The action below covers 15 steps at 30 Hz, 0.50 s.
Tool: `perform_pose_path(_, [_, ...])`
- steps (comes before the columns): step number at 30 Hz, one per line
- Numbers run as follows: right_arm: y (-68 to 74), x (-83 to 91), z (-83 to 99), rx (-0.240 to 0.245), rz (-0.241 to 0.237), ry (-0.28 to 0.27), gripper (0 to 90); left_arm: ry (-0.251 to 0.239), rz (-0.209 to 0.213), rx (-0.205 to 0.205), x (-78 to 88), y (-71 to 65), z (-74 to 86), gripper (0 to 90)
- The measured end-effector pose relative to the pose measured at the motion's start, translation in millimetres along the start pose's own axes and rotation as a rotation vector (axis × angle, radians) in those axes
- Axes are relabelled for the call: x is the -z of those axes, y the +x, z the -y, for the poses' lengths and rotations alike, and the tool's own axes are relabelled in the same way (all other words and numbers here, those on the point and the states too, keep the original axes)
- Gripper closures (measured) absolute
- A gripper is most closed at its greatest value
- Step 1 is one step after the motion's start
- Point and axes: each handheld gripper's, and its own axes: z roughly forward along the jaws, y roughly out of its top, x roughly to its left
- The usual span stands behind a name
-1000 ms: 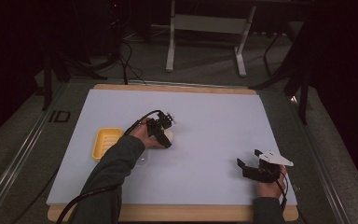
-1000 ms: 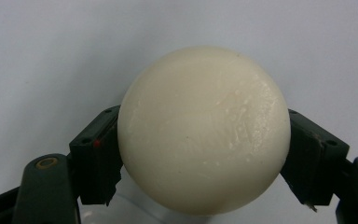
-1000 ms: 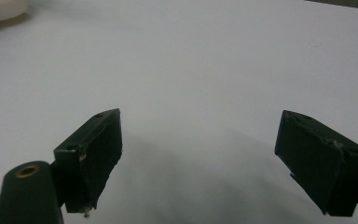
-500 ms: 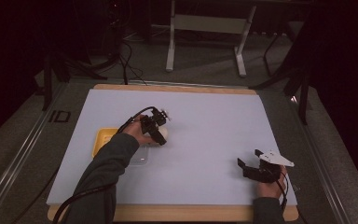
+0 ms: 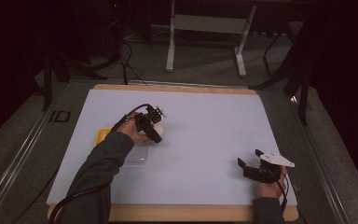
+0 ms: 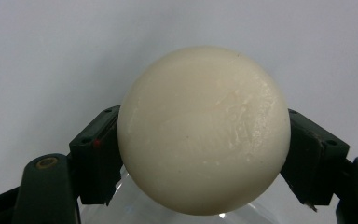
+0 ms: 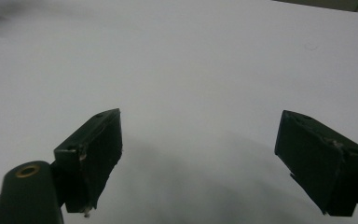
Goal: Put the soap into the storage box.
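- The counter (image 5: 205, 140), a wooden board under a pale lilac sheet, spreads open on every side of both claws; its far wooden edge lies well beyond the left claw, its near wooden edge just behind the right claw.
- Between the two claws the sheet is bare, a broad stretch of free room; the right edge of the sheet runs just beside the right claw's outer side.
- The yellow square plastic tray (image 5: 103, 136) lies just beside the left claw, on the person's wrist side, partly hidden by the hand and sleeve.
- A clear see-through plastic lid or box (image 5: 137, 156) lies flat under the left forearm, close below the left claw; in the left gripper view its clear edge shows under the ball.
- The left claw (image 5: 157, 128) holds the cream-white smooth round ball (image 6: 204, 130): both black pads press its two sides, the jaws standing at middling width. The ball sits at the claw's tip, above the sheet beside the tray; whether it touches the sheet I cannot tell.
- The right claw (image 5: 246, 164) stands wide with nothing between its jaws, low over the sheet near the near right corner, well apart from ball and tray.
- Against the frame a second ago, the left claw with the ball sits a little farther up the counter and toward the tray side; its grip looks unchanged. The right claw keeps the same spot.
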Motion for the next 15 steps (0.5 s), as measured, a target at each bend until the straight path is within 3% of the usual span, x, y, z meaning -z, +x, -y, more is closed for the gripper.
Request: perform_pose_path(15, [0.6, 0.1, 0.1, 0.007, 0.005, -0.002, 14.7, 0.011, -0.027, 0.033, 9.9, 4.8, 14.6, 23.7])
